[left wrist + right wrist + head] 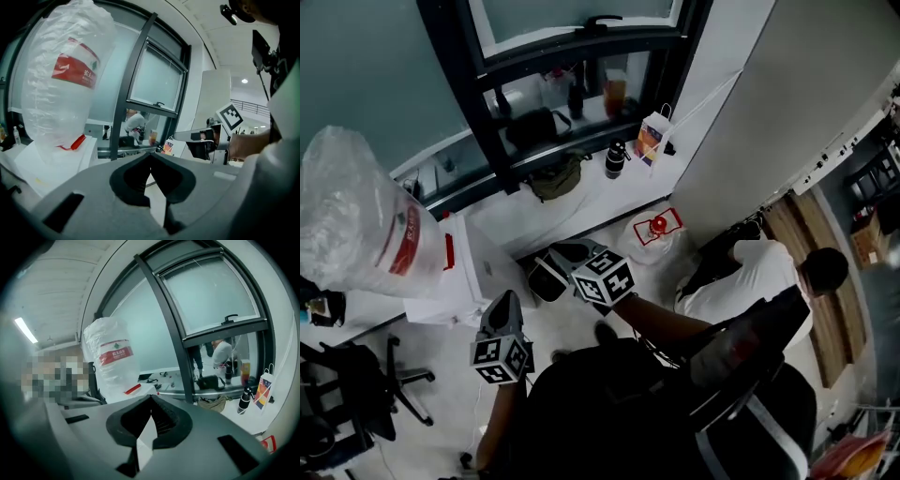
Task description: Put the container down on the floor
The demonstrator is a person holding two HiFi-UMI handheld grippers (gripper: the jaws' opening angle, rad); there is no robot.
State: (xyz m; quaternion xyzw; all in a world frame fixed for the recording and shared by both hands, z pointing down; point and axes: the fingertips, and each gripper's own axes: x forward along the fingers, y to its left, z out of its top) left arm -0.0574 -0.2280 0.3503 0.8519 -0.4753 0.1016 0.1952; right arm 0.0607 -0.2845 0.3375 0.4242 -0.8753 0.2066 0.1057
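The container is a big clear water jug point(356, 216) wrapped in a plastic bag, with a red label. It stands upright on a white cabinet point(478, 272) at the left. The left gripper view shows the jug point(61, 79) close by at the left, and the right gripper view shows the same jug point(115, 362) farther off. My left gripper point(504, 300) hangs in the air right of the cabinet, apart from the jug. Its jaws point(151, 157) are shut with nothing between them. My right gripper point(539, 272) is beside it, a little farther back, also shut point(151, 399) and empty.
A window sill point(581, 202) at the back carries a dark bag point(534, 127), a black bottle point(616, 159) and a paper bag point(653, 136). A white plastic bag point(656, 234) lies on the floor. A person in a white shirt point(750, 277) crouches at the right. An office chair point(356, 384) stands at the lower left.
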